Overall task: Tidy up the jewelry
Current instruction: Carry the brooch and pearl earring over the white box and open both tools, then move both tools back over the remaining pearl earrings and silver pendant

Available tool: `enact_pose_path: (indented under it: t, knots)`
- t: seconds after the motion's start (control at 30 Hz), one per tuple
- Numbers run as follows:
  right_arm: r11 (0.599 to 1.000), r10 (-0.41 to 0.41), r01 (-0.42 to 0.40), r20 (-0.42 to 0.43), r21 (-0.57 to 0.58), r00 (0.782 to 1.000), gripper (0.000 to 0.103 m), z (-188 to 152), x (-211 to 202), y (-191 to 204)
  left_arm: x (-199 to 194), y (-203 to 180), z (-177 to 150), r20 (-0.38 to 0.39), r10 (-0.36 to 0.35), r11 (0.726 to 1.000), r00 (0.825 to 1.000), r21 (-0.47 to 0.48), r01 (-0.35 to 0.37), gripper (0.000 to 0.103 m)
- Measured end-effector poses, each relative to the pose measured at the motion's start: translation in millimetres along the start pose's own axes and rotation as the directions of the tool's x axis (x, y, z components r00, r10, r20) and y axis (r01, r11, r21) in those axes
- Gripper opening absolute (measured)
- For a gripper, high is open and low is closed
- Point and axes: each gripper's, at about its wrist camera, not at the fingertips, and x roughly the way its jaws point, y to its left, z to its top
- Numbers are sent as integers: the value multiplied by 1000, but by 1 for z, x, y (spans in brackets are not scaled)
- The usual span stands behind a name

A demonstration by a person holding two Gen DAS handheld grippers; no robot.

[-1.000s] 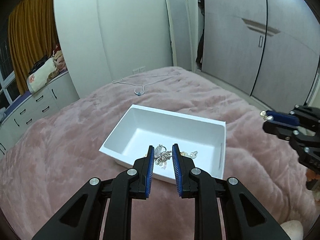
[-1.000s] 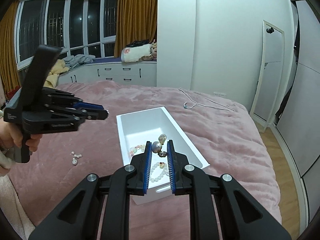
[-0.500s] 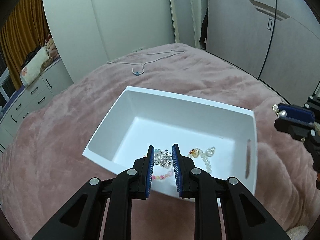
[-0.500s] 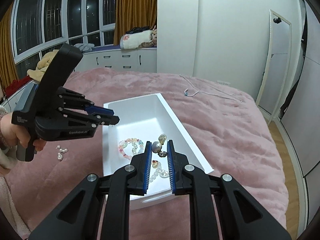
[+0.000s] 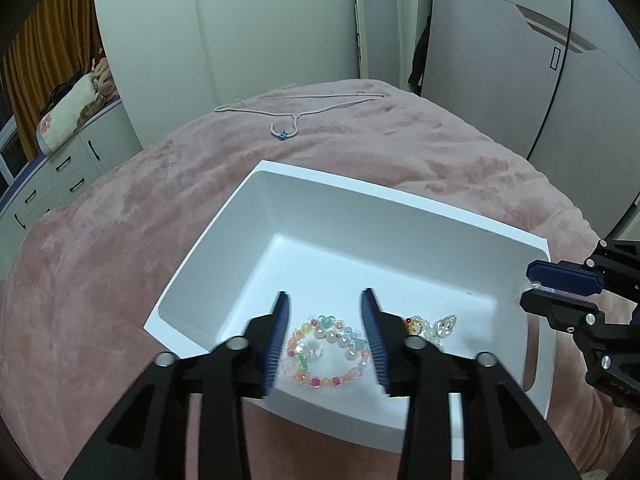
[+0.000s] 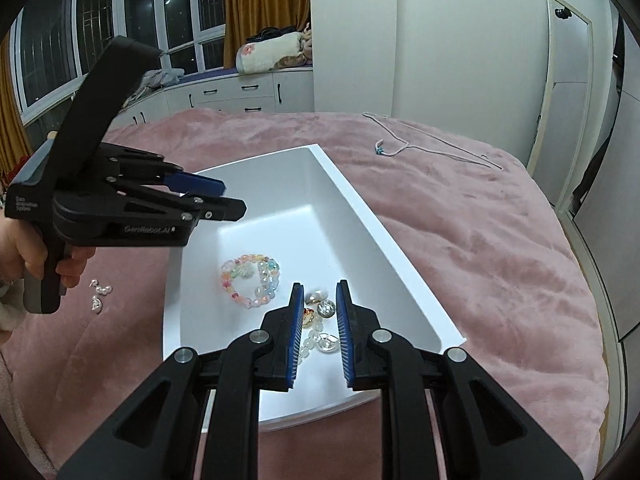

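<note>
A white box (image 5: 400,204) (image 6: 352,196) stands on the pink bedspread. In it lie a colourful bead bracelet (image 5: 326,354) (image 6: 250,280) with a clear brooch inside its loop, and pearl and gold earrings (image 5: 434,326) (image 6: 320,314). My left gripper (image 5: 325,344) is open and empty above the bracelet; it also shows in the right wrist view (image 6: 224,198). My right gripper (image 6: 318,334) is open above the earrings at the box's near end; it also shows in the left wrist view (image 5: 532,288).
A small pearl piece (image 6: 98,294) lies on the bedspread left of the box. A thin clothes hanger (image 5: 298,114) (image 6: 424,140) lies at the far side of the bed. Drawers, a mirror and wardrobes stand around the bed.
Both grippers have moved down over the box and opened. The silver brooch from the left gripper and the pearl earring from the right gripper now lie in the box.
</note>
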Motion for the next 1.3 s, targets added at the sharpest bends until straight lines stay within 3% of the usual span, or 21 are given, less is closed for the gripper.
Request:
enact_pose_path:
  t: [0.03, 0.1, 0.17, 0.27, 0.4, 0.77, 0.87, 1.3]
  knots:
    - [1000, 2, -2, 0, 3, 1000, 21, 0, 1, 0, 0, 0, -1, 4, -3, 1000, 1000, 0, 3, 46]
    - [1000, -11, 11, 8, 4, 1000, 38, 1, 0, 2, -1, 0, -4, 8, -3, 1000, 1000, 2, 3, 49]
    - [1000, -17, 17, 19, 4, 1000, 45, 2, -2, 2, -7, 3, -5, 29, -1, 1000, 1000, -7, 2, 55]
    - [1000, -20, 20, 26, -2, 999, 47, 4, -8, 5, -17, 10, -7, 57, -3, 999, 998, -34, 5, 60]
    - [999, -34, 34, 50, -11, 998, 57, 8, -20, 12, -36, 22, -12, 93, 13, 998, 996, -64, -7, 65]
    - [998, -35, 40, 109, -43, 993, 64, 21, -59, 50, -115, 66, -43, 156, 70, 989, 985, -138, -48, 77]
    - [997, -35, 42, 129, -57, 991, 70, 24, -71, 66, -140, 78, -56, 177, 90, 987, 980, -150, -63, 80]
    - [986, 25, 3, 166, -167, 986, 75, 33, -92, 161, -228, 134, -139, 197, 170, 961, 966, -250, -118, 87]
